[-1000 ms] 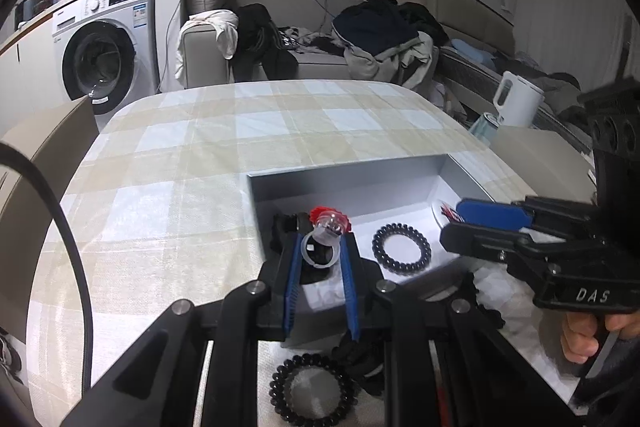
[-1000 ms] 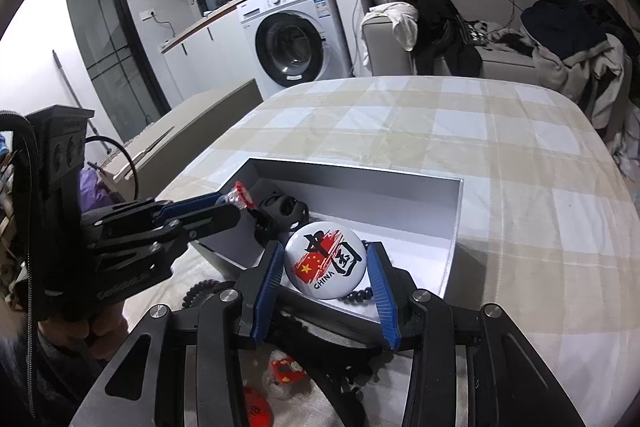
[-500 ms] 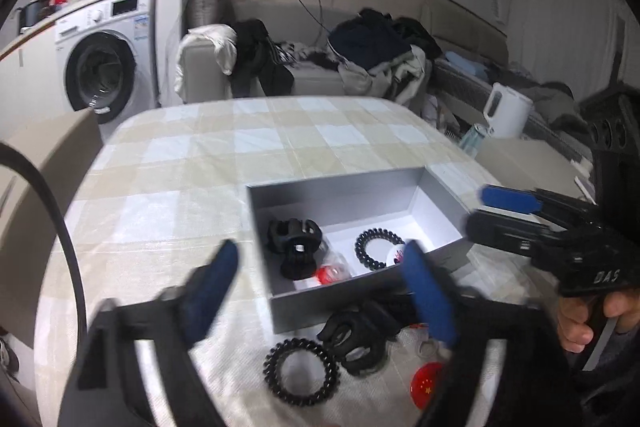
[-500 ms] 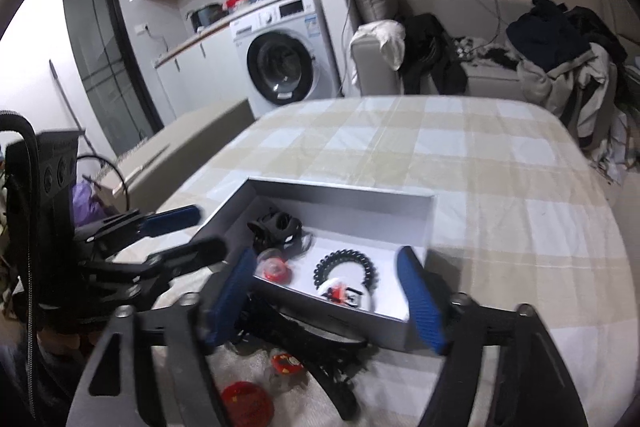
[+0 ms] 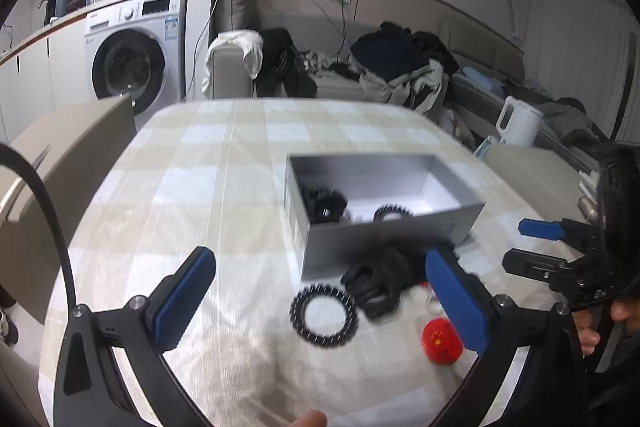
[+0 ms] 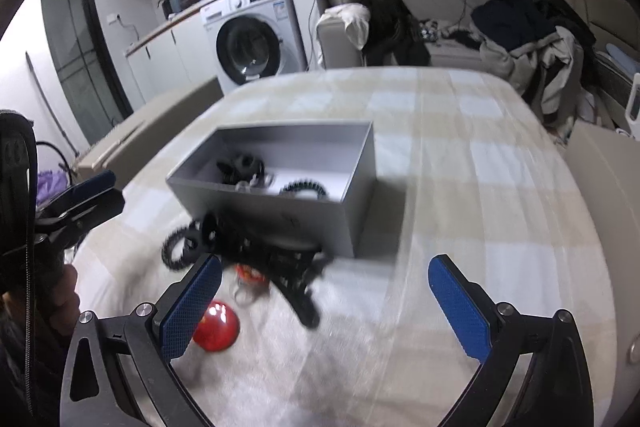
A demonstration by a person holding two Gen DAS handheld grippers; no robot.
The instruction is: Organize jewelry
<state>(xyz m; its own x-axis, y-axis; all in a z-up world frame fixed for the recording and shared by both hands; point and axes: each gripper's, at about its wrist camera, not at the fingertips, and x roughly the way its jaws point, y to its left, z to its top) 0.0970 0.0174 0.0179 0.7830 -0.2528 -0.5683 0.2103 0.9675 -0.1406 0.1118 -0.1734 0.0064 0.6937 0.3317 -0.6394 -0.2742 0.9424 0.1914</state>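
A grey open box (image 5: 384, 247) (image 6: 280, 207) sits on the checked tablecloth. Inside lie a black hair claw (image 5: 324, 205) (image 6: 240, 167) and a black coil hair tie (image 5: 392, 213) (image 6: 304, 188). In front of the box lie another black coil tie (image 5: 324, 315) (image 6: 178, 251), a black claw clip (image 5: 380, 283) (image 6: 288, 263) and a red round badge (image 5: 442, 341) (image 6: 216, 327). My left gripper (image 5: 320, 303) is open and empty, raised back from the box. My right gripper (image 6: 324, 307) is open and empty too; it shows in the left wrist view (image 5: 532, 247).
A small red-and-clear piece (image 6: 250, 277) lies by the clip. A washing machine (image 5: 132, 63) and a sofa with clothes (image 5: 400, 67) stand behind the table. A white kettle (image 5: 518, 123) stands off the far right. Chairs flank the table.
Both grippers opened and dropped their pieces into the box: the left a red-topped ring, the right a round China badge. Both then pulled back and up from the box.
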